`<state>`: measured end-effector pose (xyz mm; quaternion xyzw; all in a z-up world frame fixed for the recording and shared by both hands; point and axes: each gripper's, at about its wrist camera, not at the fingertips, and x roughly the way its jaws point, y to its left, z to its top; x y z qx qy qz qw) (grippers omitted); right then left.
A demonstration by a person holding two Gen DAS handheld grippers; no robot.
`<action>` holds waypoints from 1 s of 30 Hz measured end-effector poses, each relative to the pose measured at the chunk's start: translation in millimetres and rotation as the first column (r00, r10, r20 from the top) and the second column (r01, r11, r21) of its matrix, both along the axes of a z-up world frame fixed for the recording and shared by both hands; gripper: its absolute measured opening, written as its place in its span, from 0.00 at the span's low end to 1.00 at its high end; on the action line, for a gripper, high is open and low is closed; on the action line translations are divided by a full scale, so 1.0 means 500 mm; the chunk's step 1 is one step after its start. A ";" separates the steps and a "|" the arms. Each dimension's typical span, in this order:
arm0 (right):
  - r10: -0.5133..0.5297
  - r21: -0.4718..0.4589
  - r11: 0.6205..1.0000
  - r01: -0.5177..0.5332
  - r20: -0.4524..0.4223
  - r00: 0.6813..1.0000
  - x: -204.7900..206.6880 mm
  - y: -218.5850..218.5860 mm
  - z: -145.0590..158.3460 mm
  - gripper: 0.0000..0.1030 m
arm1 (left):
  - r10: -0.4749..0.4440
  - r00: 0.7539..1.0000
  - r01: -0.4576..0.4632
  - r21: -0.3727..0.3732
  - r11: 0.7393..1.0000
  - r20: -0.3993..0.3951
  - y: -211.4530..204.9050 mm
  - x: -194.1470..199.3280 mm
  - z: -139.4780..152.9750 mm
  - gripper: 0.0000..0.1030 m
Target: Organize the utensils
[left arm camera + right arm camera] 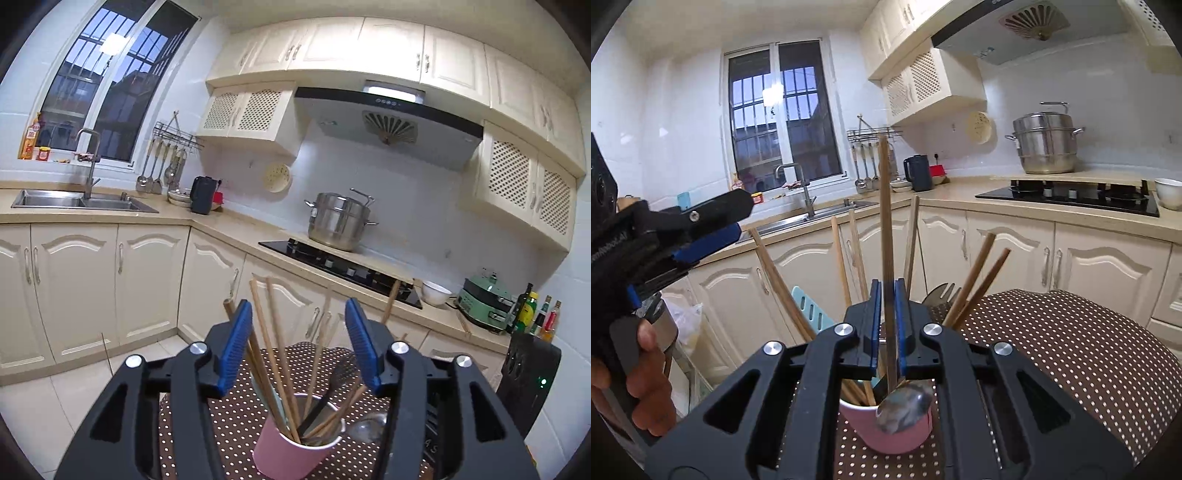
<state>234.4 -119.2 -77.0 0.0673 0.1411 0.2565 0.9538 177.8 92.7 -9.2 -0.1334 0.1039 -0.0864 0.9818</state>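
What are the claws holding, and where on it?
The right claw has the spoon between its pads, low on the handle near the bowl; whether they press it cannot be told. The left claw holds nothing.

**Pink, Brown and Blue Against a Cream Kitchen**

A pale pink round cup (291, 456) is showing a white inner rim. Tan wooden chopsticks (275, 354) are standing out in light brown against a dark brown cloth (1060, 343) that is carrying a regular pattern of small white polka dots. A silver metal spoon (905, 410) is gleaming grey. A light blue slotted plastic spatula (812, 310) is showing pale turquoise. The black left gripper (297, 343) and the black right gripper (888, 314) are both wearing bright blue ribbed pads. Cream panelled cabinets (110, 280) are showing lattice-patterned upper doors.
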 end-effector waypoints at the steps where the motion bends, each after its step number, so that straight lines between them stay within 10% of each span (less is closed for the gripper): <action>1: -0.005 -0.002 1.000 0.005 0.003 1.000 -0.007 -0.001 0.005 0.27 | 0.001 1.000 -0.001 0.005 1.000 0.003 0.000 -0.008 0.005 0.51; 3: -0.017 -0.009 1.000 0.017 0.017 1.000 -0.024 -0.001 0.015 0.46 | 0.003 1.000 -0.003 0.015 1.000 0.010 0.001 -0.025 0.015 0.53; 30: -0.263 -0.054 0.959 0.277 0.178 0.948 -0.393 -0.046 0.145 0.75 | 0.071 0.995 -0.086 0.231 0.969 0.076 -0.075 -0.333 0.085 0.81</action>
